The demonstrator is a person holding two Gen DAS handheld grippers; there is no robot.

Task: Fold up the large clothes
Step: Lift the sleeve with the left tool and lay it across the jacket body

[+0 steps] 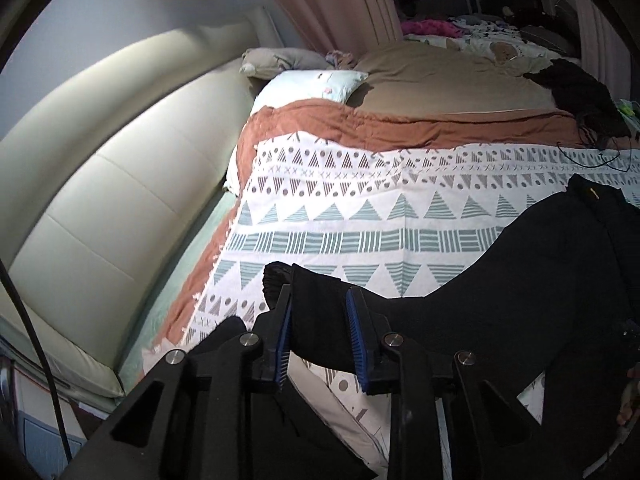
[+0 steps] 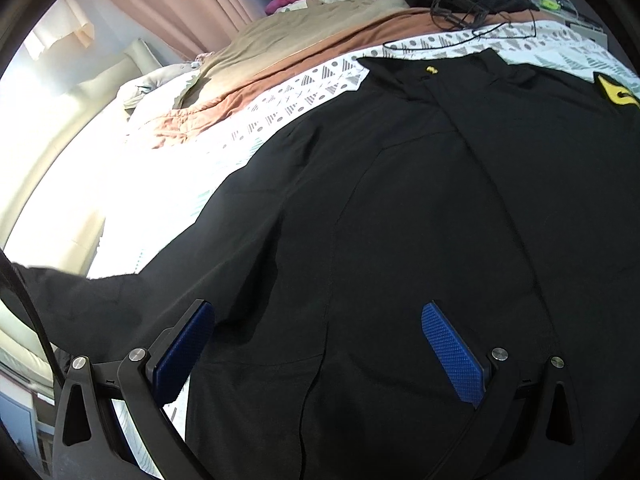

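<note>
We saw the jacket (image 2: 400, 208) spread on the patterned blanket (image 1: 360, 216) at the bed's near edge, its collar toward the far side. Its sleeve (image 1: 320, 312) ran left, between the left claw's (image 1: 318, 336) pads. Pillows (image 1: 308, 84) lay by the headboard (image 1: 100, 184) at left.

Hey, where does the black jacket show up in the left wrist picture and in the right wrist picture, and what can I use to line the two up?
Left wrist view: the black jacket fills the lower right, its sleeve running between the left gripper pads.
Right wrist view: the black jacket fills the centre and right, spread under the open right gripper.
Shared landmark: the small gold zipper pull at the collar.
</note>
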